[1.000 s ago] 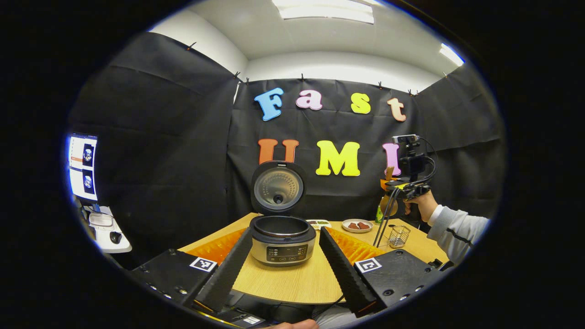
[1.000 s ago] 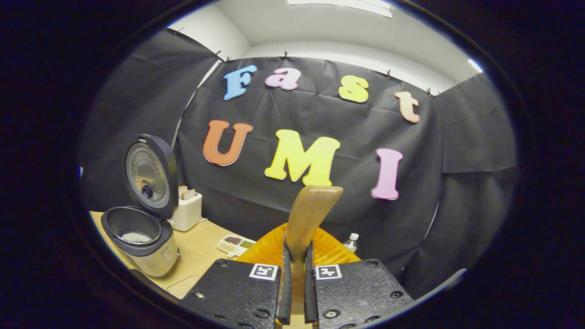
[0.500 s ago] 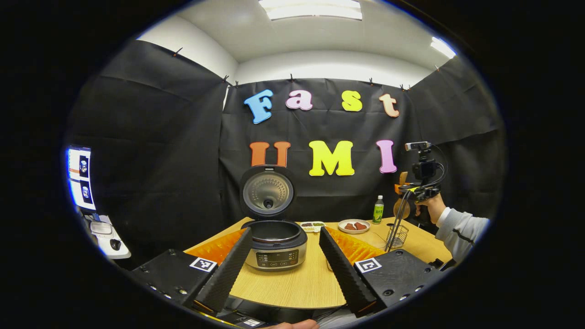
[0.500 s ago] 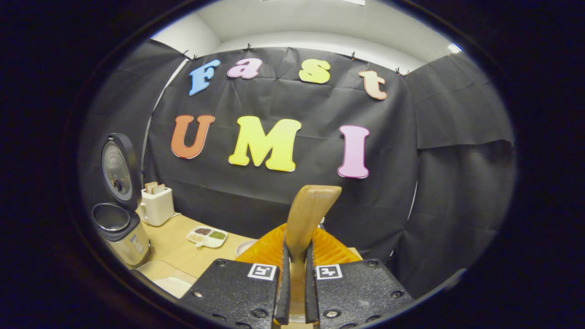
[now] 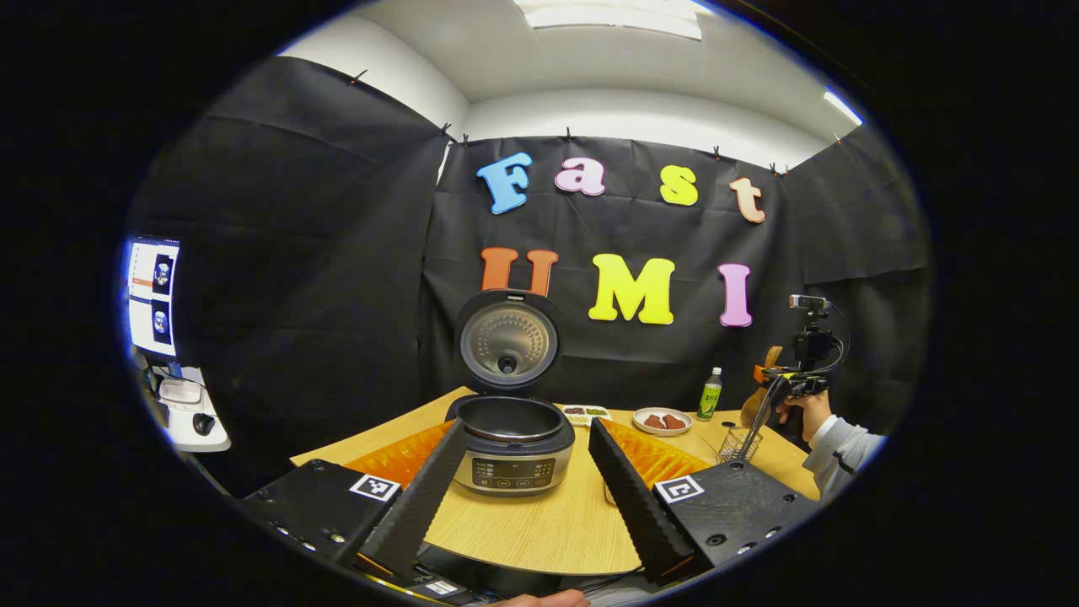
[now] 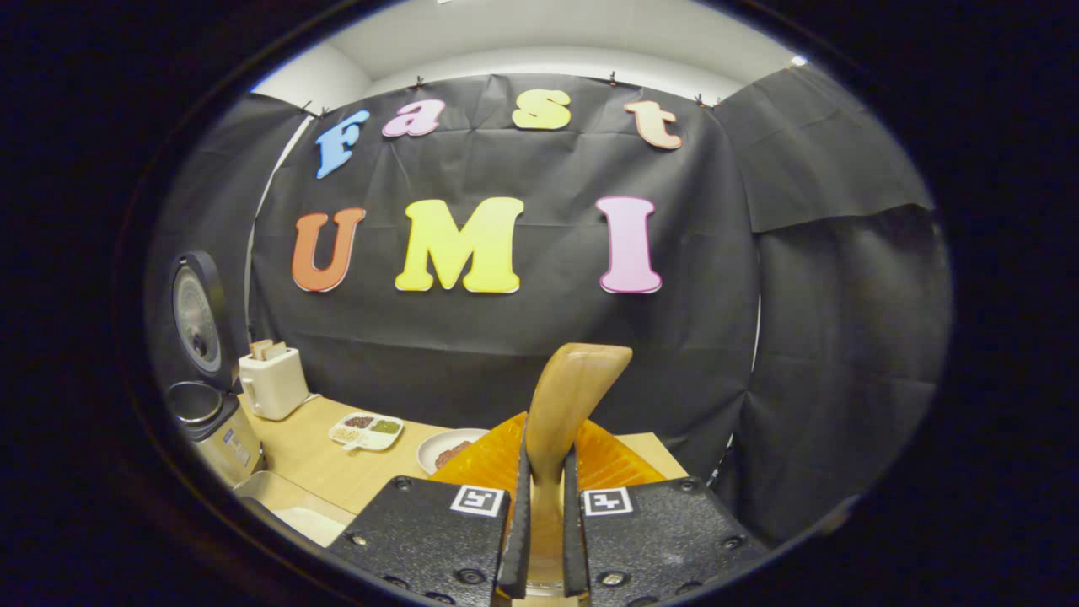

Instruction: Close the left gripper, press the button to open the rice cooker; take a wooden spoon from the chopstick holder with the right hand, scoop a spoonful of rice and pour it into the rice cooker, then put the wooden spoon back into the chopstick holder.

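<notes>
Since a second ago the right gripper [image 6: 539,539] has swung farther right and away from the rice cooker [image 5: 512,443] — it now sits lower at the table's [image 5: 548,527] far right, over the wire chopstick holder [image 5: 740,441]. Its fingers clamp the wooden spoon [image 6: 566,405], handle end up. The left gripper [image 5: 527,489] hangs wide, unloaded, before the cooker — lid [image 5: 508,341] up.
</notes>
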`<state>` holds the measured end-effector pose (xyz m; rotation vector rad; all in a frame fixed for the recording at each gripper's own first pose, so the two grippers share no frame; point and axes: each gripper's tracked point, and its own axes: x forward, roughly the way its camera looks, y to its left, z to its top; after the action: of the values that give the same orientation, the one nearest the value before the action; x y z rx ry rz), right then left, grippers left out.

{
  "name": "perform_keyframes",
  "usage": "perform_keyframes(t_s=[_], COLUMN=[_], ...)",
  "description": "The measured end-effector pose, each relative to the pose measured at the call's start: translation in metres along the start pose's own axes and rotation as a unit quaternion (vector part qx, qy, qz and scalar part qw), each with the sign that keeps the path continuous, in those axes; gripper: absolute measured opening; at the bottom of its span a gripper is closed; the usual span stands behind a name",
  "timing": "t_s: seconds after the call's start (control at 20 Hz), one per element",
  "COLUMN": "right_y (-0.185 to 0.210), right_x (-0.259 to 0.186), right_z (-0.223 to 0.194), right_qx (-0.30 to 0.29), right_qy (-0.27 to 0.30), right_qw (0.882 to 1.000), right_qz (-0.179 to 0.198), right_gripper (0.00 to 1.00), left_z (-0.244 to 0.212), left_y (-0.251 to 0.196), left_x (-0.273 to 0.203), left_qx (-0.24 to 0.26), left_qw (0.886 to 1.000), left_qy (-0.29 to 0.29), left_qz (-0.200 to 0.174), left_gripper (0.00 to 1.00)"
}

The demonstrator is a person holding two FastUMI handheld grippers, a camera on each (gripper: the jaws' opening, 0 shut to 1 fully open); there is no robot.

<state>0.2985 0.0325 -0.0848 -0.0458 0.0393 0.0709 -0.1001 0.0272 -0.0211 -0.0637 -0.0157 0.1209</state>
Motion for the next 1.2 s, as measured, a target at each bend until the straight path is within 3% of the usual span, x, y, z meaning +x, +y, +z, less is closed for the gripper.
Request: perform_keyframes(t_s=[0.25,0.4,0.45,0.55,0.7,0.75,0.8,0.85,1.05,1.1,1.15,1.2], right_y=[-0.014,-0.018,-0.024,-0.034,-0.046,-0.05,-0.051,-0.052,-0.055,-0.053,-0.05,-0.047], right_x=[0.018,0.022,0.021,0.025,0.018,0.014,0.007,0.001,-0.028,-0.038,-0.05,-0.062], right_z=[-0.034,-0.041,-0.038,-0.036,-0.03,-0.023,-0.015,-0.007,0.022,0.028,0.035,0.042], right_qx=[0.03,0.079,0.099,0.123,0.104,0.098,0.094,0.087,0.063,0.061,0.063,0.067], right_qy=[0.034,0.046,0.046,0.046,0.04,0.033,0.026,0.018,-0.004,-0.005,-0.006,-0.01], right_qw=[0.999,0.996,0.994,0.991,0.994,0.994,0.995,0.996,0.998,0.998,0.998,0.998], right_qz=[-0.006,0.007,0.001,-0.007,-0.02,-0.024,-0.023,-0.023,-0.024,-0.023,-0.021,-0.017], right_gripper=[0.22,0.26,0.36,0.74,0.88,1.0,1.0,0.93,0.93,1.0,0.93,1.0], left_z=[-0.002,0.0,0.001,-0.001,0.003,0.007,0.013,0.019,0.047,0.053,0.059,0.062], left_y=[0.004,0.001,0.001,-0.004,-0.009,-0.01,-0.01,-0.011,-0.01,-0.009,-0.01,-0.011], left_x=[0.005,0.007,0.009,0.012,0.019,0.021,0.026,0.031,0.057,0.066,0.075,0.085], left_qx=[-0.01,-0.005,-0.003,0.002,0.007,0.01,0.013,0.018,0.04,0.043,0.045,0.045], left_qw=[1.0,1.0,1.0,1.0,1.0,1.0,1.0,1.0,0.998,0.998,0.998,0.998], left_qy=[0.006,0.002,0.001,0.002,-0.001,-0.005,-0.012,-0.02,-0.047,-0.051,-0.052,-0.049], left_qz=[0.003,0.003,0.003,-0.001,-0.003,-0.005,-0.005,-0.005,-0.001,0.0,-0.001,-0.005], left_gripper=[0.95,0.95,0.95,0.95,0.95,0.94,0.94,0.94,0.94,0.94,0.94,0.94])
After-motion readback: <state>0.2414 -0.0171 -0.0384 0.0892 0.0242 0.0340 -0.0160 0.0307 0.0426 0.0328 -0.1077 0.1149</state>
